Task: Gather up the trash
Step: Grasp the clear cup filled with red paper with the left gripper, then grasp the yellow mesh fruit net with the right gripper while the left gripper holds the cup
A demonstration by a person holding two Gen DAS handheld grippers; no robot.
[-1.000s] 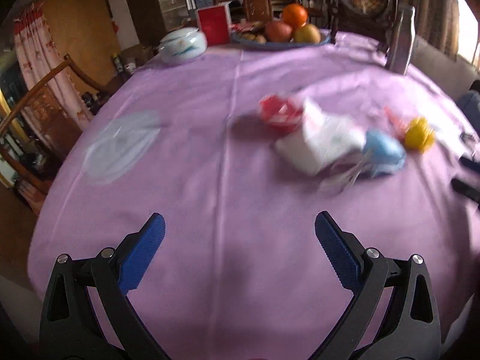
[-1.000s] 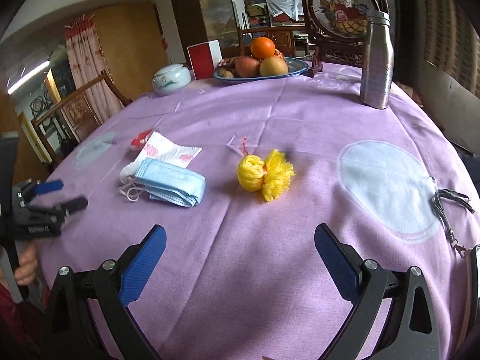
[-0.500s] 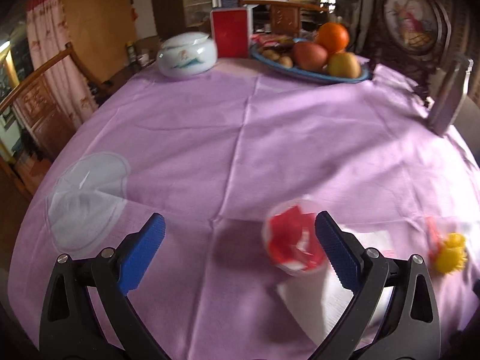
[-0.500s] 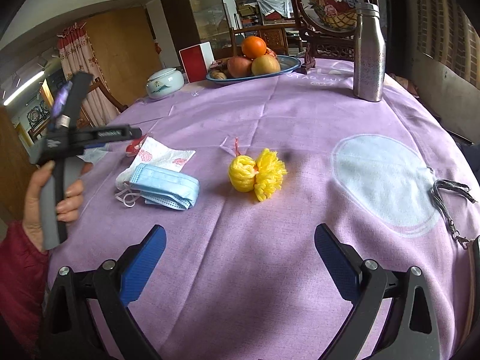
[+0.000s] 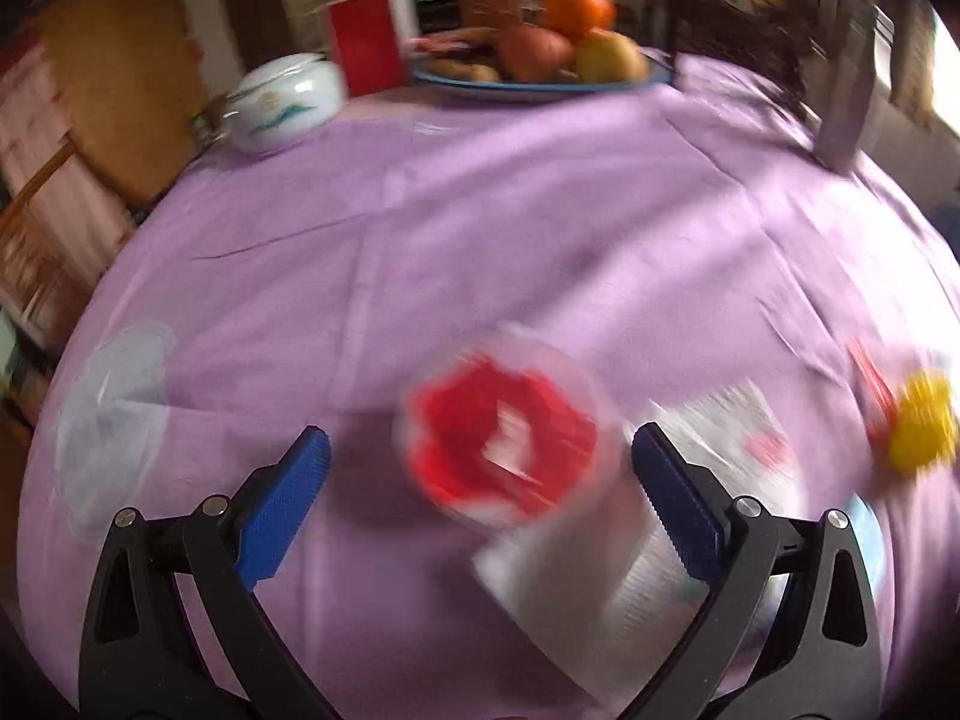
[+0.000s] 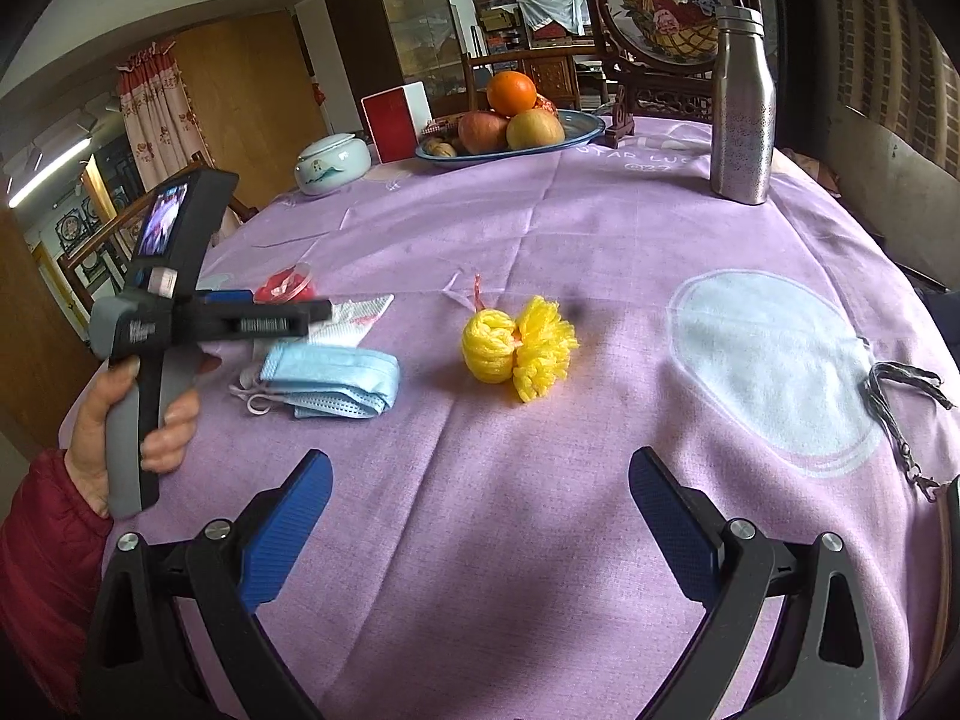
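Purple tablecloth (image 6: 600, 228) holds the trash: mask (image 6: 336, 378), tissue (image 5: 606, 564), yellow pompom (image 6: 519, 345), red-filled clear cup (image 5: 504, 438). Left gripper (image 5: 480, 468) spread wide, cup between its fingers. Right gripper (image 6: 480, 492) spread wide, holding nothing.

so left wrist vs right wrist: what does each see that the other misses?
Left wrist only: the left tongs open, the red-filled clear cup between their fingers. Right wrist only: the right tongs open over bare cloth, the hand, the keychain. Both: yellow pompom, tissue, fruit plate, steel bottle.
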